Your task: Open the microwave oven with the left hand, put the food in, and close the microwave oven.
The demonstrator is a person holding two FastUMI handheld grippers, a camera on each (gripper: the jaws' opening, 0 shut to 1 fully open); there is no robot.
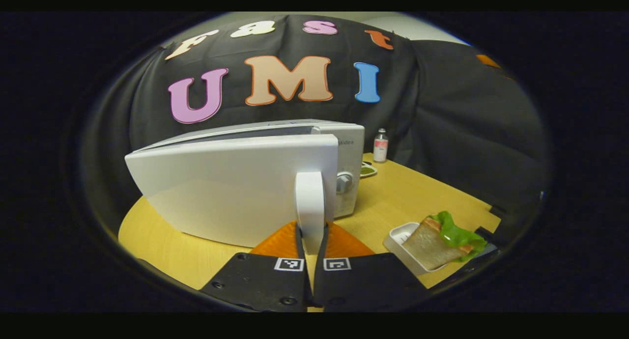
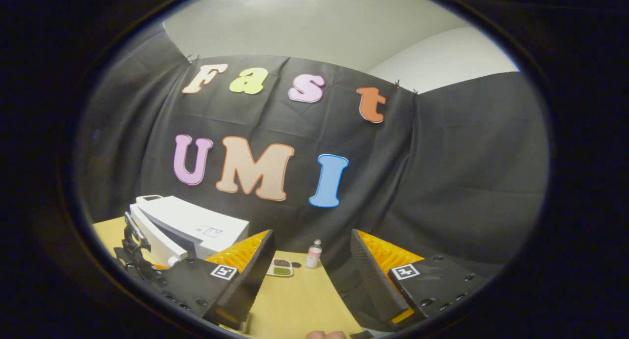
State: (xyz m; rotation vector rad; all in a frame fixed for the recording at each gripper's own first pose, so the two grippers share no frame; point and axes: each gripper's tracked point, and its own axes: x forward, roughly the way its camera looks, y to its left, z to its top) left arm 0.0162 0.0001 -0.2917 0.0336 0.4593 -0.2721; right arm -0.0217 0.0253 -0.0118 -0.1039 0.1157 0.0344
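Microwave door handle point(image 1: 310, 206) in clenched left gripper point(image 1: 310, 240) jaws; right gripper point(image 2: 310, 275) jaws released.

Microwave oven point(image 1: 275, 172) is sitting white on the desk point(image 1: 408, 201), door point(image 1: 236, 186) swinging partly open toward you, its upright handle point(image 1: 310, 206) pinched in your left tool point(image 1: 310, 240). Food, a lettuce sandwich point(image 1: 444, 240), is lying tilted in a white tray point(image 1: 400, 238) to the oven's right.
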